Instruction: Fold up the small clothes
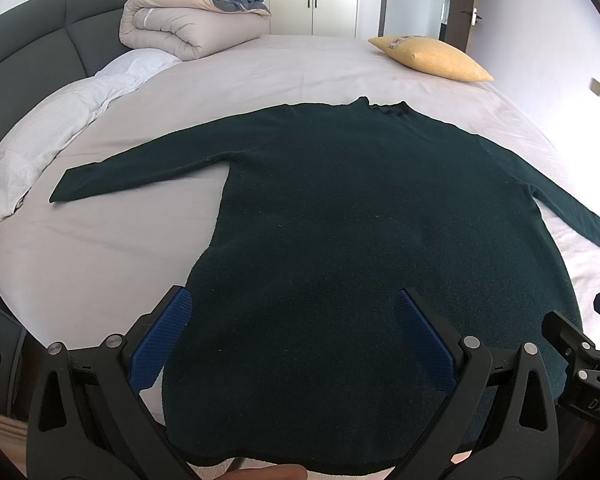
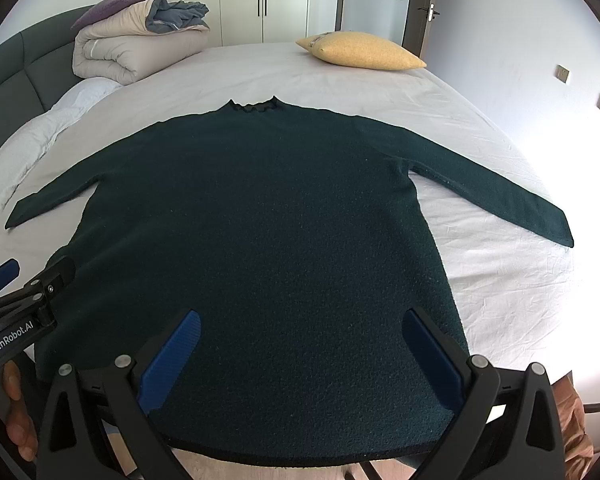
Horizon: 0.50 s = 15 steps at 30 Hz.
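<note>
A dark green long-sleeved sweater [image 1: 360, 208] [image 2: 260, 220] lies flat on the bed, collar at the far side, both sleeves spread outward, hem at the near bed edge. My left gripper [image 1: 292, 304] hangs open above the hem's left part, its blue pads [image 1: 164, 336] wide apart with nothing between them. Over the hem's right part my right gripper [image 2: 300, 324] is open too, blue pads [image 2: 172, 360] apart and nothing held. The left gripper [image 2: 24, 284] also shows at the left edge of the right wrist view, and the right gripper [image 1: 580, 344] shows at the right edge of the left wrist view.
The bed sheet [image 1: 260, 76] is pale lilac. A rolled duvet [image 1: 188, 20] and white pillow [image 1: 60, 128] sit at the far left by the dark headboard [image 1: 28, 48]. A yellow cushion [image 2: 360, 52] lies at the far right. Wardrobes and a door stand behind.
</note>
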Each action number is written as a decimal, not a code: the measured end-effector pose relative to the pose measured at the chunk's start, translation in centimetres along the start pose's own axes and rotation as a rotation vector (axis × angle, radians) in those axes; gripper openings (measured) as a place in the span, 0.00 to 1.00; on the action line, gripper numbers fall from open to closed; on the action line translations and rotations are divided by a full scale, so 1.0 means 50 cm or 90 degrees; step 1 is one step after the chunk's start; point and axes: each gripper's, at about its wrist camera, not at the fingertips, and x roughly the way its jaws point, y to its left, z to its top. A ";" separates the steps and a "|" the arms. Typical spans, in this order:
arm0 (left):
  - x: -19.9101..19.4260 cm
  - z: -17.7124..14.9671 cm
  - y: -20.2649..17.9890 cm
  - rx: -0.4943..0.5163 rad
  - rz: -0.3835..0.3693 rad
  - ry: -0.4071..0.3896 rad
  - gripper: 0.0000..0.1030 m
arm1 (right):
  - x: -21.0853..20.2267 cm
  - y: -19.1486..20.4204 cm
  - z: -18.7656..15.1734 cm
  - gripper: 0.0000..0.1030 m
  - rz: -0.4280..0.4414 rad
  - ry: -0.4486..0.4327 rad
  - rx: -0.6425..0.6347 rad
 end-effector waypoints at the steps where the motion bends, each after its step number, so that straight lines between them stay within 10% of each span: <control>1: 0.000 -0.001 -0.001 0.001 0.001 0.000 1.00 | 0.000 0.000 0.000 1.00 -0.001 0.000 0.000; 15: 0.006 -0.013 -0.006 0.001 -0.001 0.006 1.00 | 0.001 0.001 -0.012 1.00 -0.002 0.001 -0.004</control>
